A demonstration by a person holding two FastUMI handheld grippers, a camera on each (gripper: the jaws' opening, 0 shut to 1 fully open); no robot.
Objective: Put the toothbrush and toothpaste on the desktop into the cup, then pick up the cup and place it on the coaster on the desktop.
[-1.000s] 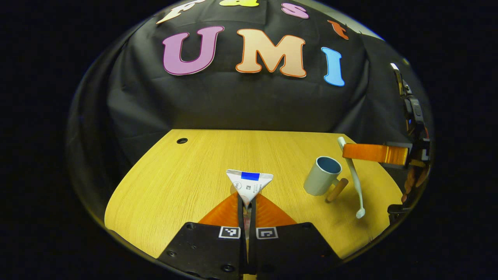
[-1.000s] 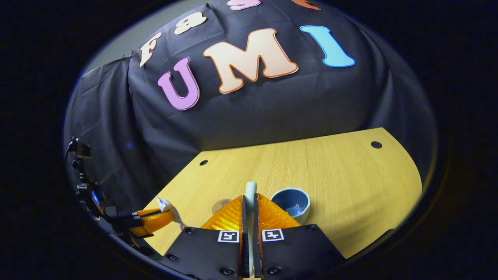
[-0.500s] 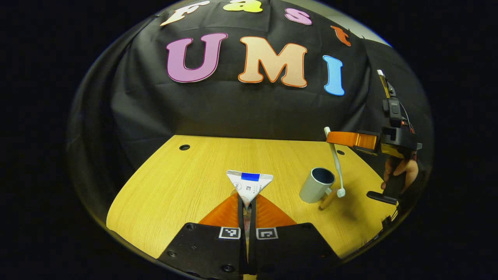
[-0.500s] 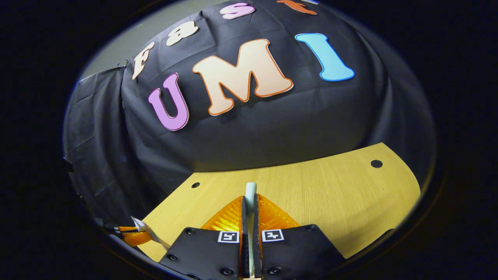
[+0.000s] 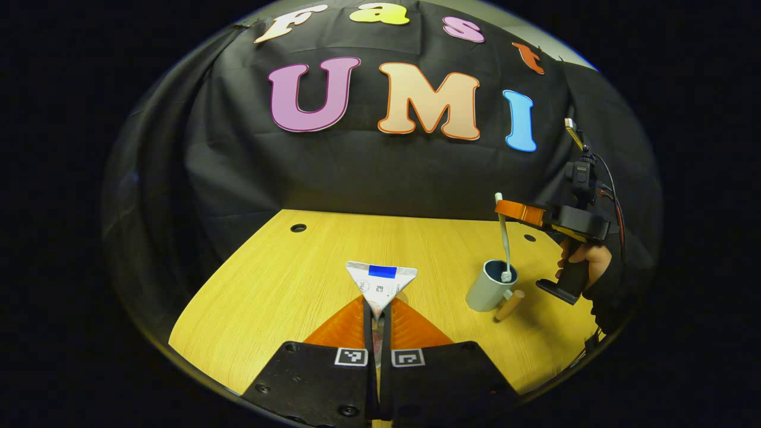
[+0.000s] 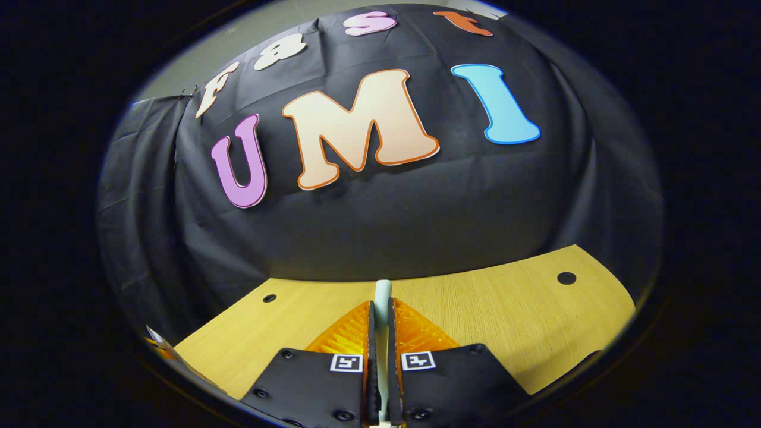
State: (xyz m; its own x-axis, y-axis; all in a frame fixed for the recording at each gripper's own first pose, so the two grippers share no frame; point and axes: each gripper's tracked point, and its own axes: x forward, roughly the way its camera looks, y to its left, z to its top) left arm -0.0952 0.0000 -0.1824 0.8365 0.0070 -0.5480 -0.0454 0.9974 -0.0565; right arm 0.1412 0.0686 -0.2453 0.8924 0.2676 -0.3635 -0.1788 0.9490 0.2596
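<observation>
In the left gripper view my left gripper [image 5: 376, 306] is shut on the toothpaste tube [image 5: 380, 280], whose flat white crimped end with a blue stripe sticks up between the fingers. To the right a grey cup [image 5: 489, 290] with a blue inside and a wooden handle [image 5: 510, 304] stands on the desk. Above it my right gripper [image 5: 504, 208] holds the white toothbrush [image 5: 505, 238] nearly upright, with the brush head down at the cup's mouth. In the right gripper view my right gripper [image 6: 381, 306] is shut on the toothbrush handle [image 6: 383, 290].
The wooden desk [image 5: 285, 279] has small round holes at the back left [image 5: 298, 227] and back right [image 5: 525, 238]. A hand [image 5: 579, 255] holds the right gripper's grip beside the cup. A pale round disc [image 5: 406, 293] peeks from behind the tube.
My right gripper has risen and moved left over the cup. The toothbrush has swung from slanted beside the cup to upright, head at the cup's mouth. My left gripper has barely shifted.
</observation>
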